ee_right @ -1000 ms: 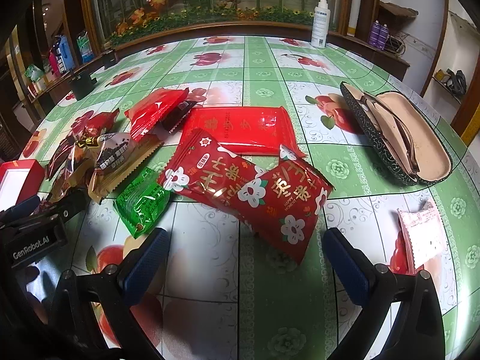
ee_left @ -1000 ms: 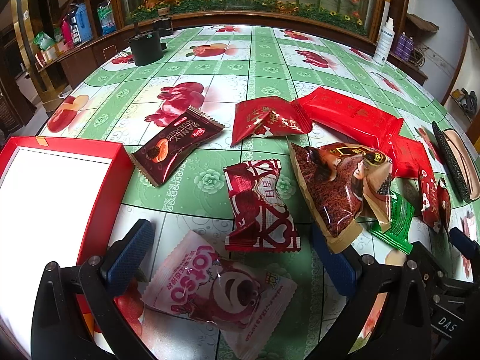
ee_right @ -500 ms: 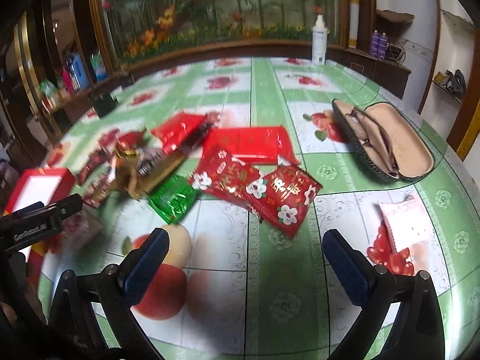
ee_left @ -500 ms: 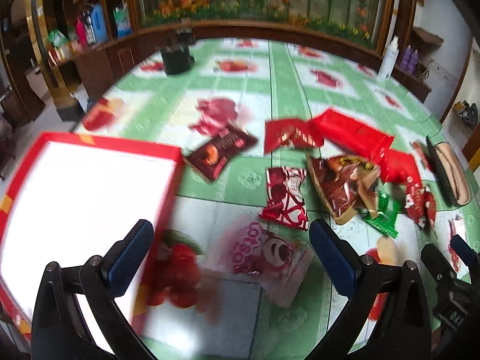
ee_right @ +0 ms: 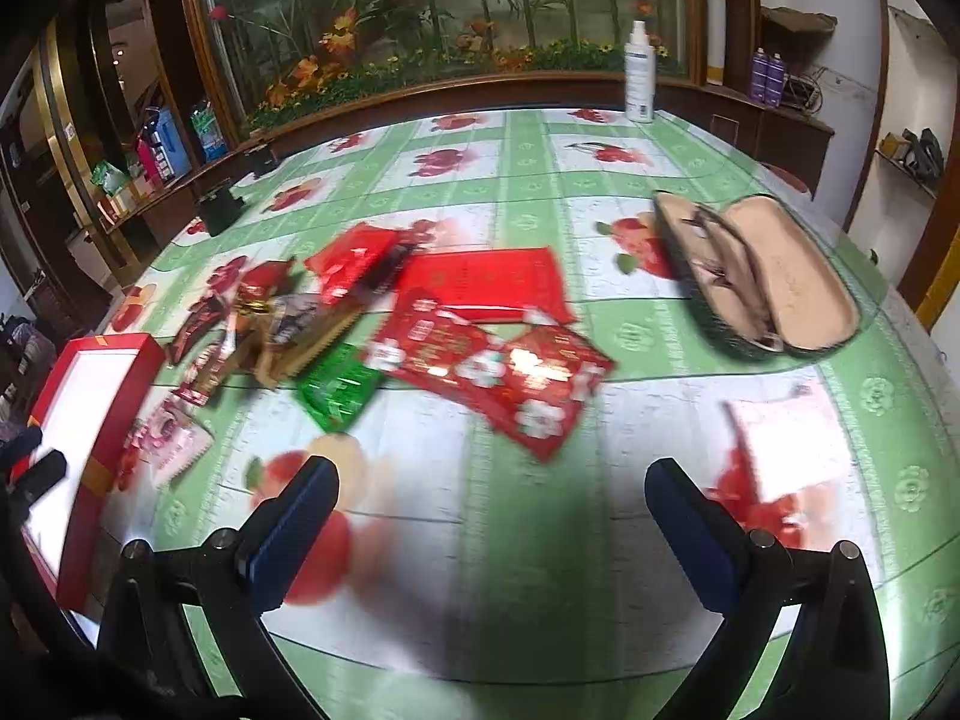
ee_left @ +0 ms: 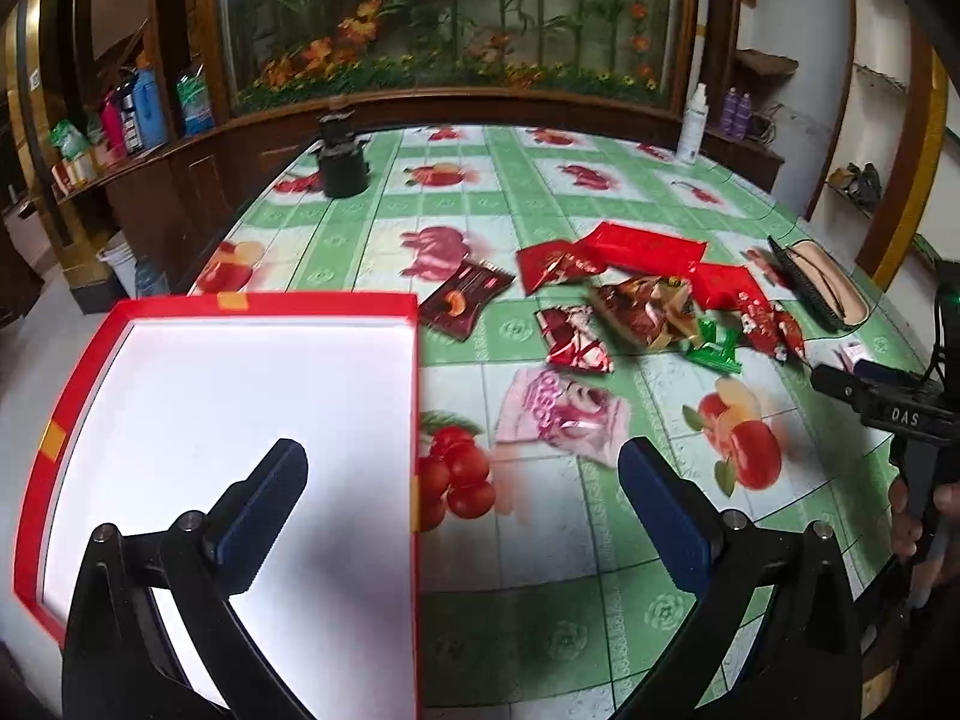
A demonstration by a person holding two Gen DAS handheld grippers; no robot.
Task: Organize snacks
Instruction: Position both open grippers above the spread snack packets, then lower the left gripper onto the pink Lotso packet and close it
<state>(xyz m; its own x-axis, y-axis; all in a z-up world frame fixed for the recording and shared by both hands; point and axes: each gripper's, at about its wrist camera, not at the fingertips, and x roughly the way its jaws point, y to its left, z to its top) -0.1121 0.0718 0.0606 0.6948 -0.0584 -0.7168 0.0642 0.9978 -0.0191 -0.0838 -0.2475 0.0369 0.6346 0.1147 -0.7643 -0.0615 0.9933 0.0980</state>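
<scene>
Left gripper hangs spread wide with nothing between its blue pads, one pad over the white inside of the red box and the other over the tabletop. Ahead of it and slightly toward the right pad lies the pink Lotso packet, flat on the green fruit-print cloth just beside the box wall. Farther ahead the other snacks sit in a loose cluster: a dark brown packet near the box's far corner, a red heart-print packet, a brown crinkled bag, a small green packet and a long red packet behind them. Beyond the cluster to the right lies an open glasses case, and the other gripper's black body shows at the right edge. Seen from the right wrist, the right gripper is likewise spread wide and holds nothing, above bare cloth. Straight ahead lies a red floral packet, partly overlapping the long red packet; the green packet touches its left end. Left of the gripper sit the pink Lotso packet and the red box. To the right lies a pale pink sachet, with the glasses case beyond it.
</scene>
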